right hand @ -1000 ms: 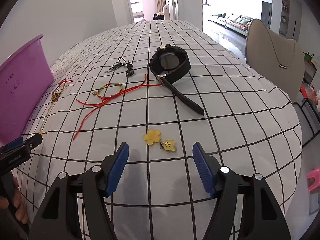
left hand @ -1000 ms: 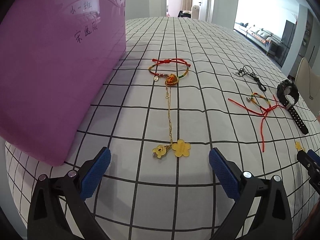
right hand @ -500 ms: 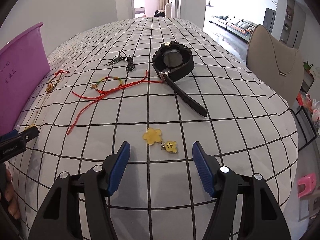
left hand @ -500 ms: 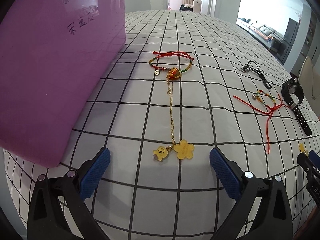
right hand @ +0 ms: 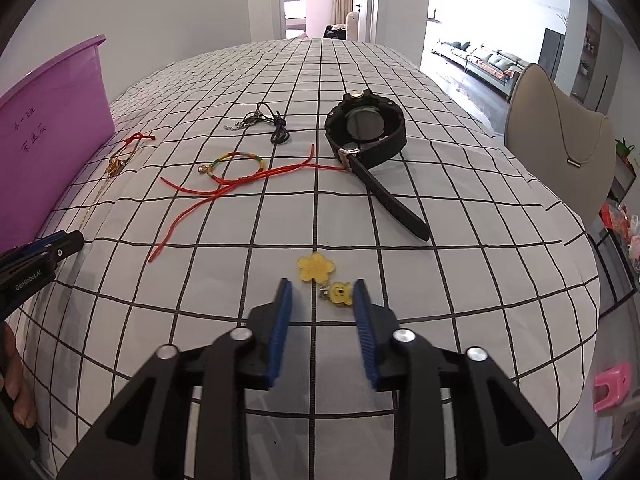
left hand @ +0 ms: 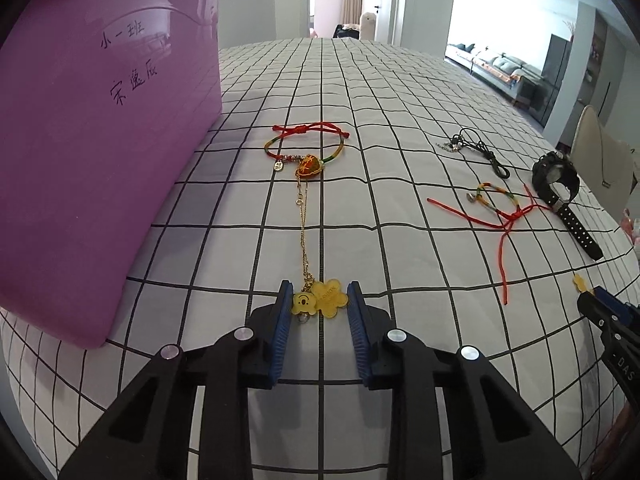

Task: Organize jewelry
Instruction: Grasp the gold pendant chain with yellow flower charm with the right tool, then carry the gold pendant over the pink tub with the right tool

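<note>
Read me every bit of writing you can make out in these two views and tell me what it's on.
"小一班": handwritten on the purple bin, upper line.
"宋逸辰": lower line, the last two characters uncertain.
"GenRobot.AI": on the left gripper body.
"DAS": on the right gripper body, cut off.
Flower charm: embossed word, too small to read.

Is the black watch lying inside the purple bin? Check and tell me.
No. In the right wrist view the black watch lies on the checked tablecloth, far to the right of the purple bin.

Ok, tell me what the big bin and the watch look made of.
Bin: translucent purple plastic, probably; glossy wall with reflections and handwriting on it.
Watch: matte black strap, likely rubber or resin; the buckle looks like shiny metal.
</note>
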The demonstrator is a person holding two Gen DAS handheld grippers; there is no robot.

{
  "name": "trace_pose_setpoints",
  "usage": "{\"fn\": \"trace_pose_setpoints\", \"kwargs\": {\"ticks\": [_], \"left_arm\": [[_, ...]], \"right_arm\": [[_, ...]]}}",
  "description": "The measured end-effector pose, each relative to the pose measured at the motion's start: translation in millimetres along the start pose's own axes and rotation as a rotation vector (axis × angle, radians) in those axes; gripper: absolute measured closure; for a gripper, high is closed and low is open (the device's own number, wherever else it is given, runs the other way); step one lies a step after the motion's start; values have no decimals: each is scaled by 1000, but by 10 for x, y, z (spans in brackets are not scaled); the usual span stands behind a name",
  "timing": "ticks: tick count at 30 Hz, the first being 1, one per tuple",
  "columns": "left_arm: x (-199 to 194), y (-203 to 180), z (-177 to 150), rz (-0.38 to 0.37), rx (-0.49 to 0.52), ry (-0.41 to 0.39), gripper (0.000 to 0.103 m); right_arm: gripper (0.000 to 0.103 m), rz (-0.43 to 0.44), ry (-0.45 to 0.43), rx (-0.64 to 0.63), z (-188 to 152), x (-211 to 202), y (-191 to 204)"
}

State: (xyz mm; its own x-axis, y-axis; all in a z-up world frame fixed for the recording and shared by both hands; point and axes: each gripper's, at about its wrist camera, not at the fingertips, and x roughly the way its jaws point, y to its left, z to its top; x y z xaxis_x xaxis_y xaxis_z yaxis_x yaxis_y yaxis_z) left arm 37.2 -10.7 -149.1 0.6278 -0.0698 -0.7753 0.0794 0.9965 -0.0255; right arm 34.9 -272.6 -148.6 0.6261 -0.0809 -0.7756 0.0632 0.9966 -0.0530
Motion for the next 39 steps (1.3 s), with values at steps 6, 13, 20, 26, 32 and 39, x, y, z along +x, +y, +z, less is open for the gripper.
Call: {"fn": "trace_pose_setpoints", "kwargs": {"ticks": [6, 13, 20, 26, 32, 39], "left_arm": [[-19, 25, -12, -23, -14, -3, 78], [-125, 33, -68, -52, -18, -17, 82], [-229, 36, -128, -70, -31, 2, 82], [-487, -14, -88, -90, -15, -20, 82], [-830, -55, 142, -132, -21, -41, 82], [-1255, -100, 500, -149, -34, -42, 82]], "right_arm": [[87, 20, -8, 5, -25, -25, -24], [88, 70, -27, 24, -79, -118, -29], [88, 119, -34, 27, -132, -273, 20], [88, 170, -36, 46, -136, -471, 35], [88, 209, -47, 69, -13, -759, 1], [88, 244, -28, 72, 165, -1103, -42]]}}
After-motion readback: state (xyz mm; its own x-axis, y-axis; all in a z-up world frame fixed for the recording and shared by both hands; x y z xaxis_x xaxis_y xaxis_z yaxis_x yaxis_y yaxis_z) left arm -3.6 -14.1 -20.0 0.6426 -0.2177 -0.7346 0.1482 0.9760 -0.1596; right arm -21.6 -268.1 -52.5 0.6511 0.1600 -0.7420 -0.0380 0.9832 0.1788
